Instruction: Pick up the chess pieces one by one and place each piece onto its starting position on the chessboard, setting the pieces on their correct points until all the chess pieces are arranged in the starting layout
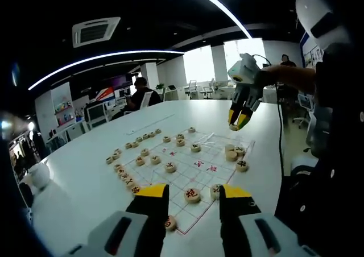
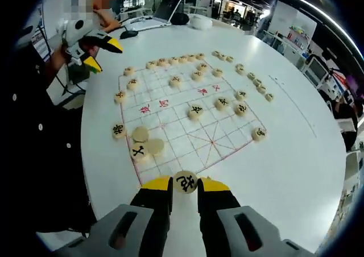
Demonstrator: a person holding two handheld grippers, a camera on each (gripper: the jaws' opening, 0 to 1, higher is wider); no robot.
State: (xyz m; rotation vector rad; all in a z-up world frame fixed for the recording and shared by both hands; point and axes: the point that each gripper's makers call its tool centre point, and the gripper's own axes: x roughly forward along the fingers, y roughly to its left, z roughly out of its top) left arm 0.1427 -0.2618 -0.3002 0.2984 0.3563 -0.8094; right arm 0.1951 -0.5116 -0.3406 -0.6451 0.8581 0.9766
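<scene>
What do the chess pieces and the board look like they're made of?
The chess pieces look like pale wood or wood-toned plastic: matte tan discs with dark or red inked characters, including the one held in the right gripper. The board looks like a thin white printed sheet, paper or vinyl, lying flat on the glossy white table, with red grid lines.

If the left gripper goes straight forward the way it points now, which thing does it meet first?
Probably the round chess piece lying on the chessboard just ahead, between the tips of the open left gripper. Depth is unclear; the gripper may be above it and pass over.
</scene>
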